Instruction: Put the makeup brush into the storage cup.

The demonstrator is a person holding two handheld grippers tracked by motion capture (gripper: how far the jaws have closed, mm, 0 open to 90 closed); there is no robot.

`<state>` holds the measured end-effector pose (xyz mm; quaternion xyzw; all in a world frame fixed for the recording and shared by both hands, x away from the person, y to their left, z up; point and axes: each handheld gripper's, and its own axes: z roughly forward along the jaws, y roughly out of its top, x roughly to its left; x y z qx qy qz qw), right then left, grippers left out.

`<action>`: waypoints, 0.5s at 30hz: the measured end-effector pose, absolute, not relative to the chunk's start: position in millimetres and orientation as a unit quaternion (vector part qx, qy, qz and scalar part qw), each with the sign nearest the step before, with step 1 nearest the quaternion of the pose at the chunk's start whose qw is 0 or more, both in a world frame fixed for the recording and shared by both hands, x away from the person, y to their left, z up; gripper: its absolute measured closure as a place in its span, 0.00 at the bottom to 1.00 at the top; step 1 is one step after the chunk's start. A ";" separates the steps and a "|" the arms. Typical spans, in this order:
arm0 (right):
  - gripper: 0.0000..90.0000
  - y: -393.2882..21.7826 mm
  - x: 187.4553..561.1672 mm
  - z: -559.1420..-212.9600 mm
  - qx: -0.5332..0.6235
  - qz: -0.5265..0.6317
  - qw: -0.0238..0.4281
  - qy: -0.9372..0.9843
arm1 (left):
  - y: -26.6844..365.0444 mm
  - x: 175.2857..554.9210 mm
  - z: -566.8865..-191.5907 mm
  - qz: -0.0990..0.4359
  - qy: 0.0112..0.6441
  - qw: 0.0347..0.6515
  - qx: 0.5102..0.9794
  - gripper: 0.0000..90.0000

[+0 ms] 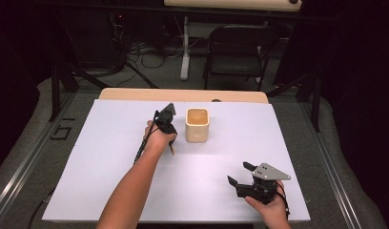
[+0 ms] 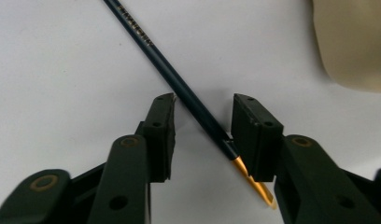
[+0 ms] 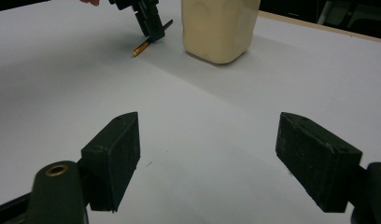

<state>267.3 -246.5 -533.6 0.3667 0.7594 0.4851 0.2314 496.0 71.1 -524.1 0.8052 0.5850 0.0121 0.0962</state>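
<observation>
Left tongs (image 2: pixel 202 126) are down over the pencil (image 2: pixel 179 86) with a jaw on each side of it. One pad looks like it's just touching the shaft near the gold end, the other is clear of it, so I'd call that not gripping yet. Right tongs (image 3: pixel 208 158) are spread wide with nothing in them, parked near my edge of the white surface (image 1: pixel 111 167), well apart from the action.

The pencil is lying flat on the surface just beside the cream cup (image 1: pixel 197 125), running diagonally across the gap between the jaws in the left gripper view. Seen from the right gripper view, its gold tip pokes out toward me, and the cup (image 3: pixel 220 28) sits right next to it.

My guess is the pencil is meant to go into that cup. For a clean pickup I'd square the wrist so the pads meet the shaft flat on, not at this slant, or it'll likely swivel as they close. I'd also grab a bit further up the dark part, since that end is so close to the pads' edge it could slip out.
</observation>
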 end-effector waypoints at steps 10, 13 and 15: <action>0.24 -247.2 267.4 -533.6 0.368 0.485 0.230 0.760 | 70.3 497.2 -523.1 0.020 0.572 0.063 0.818 0.81; 0.24 -247.6 267.5 -533.6 0.369 0.484 0.229 0.760 | 70.7 497.6 -523.2 0.025 0.571 0.060 0.818 0.86; 0.24 -247.8 267.7 -533.6 0.370 0.484 0.229 0.759 | 70.6 497.7 -523.2 0.028 0.569 0.058 0.820 0.90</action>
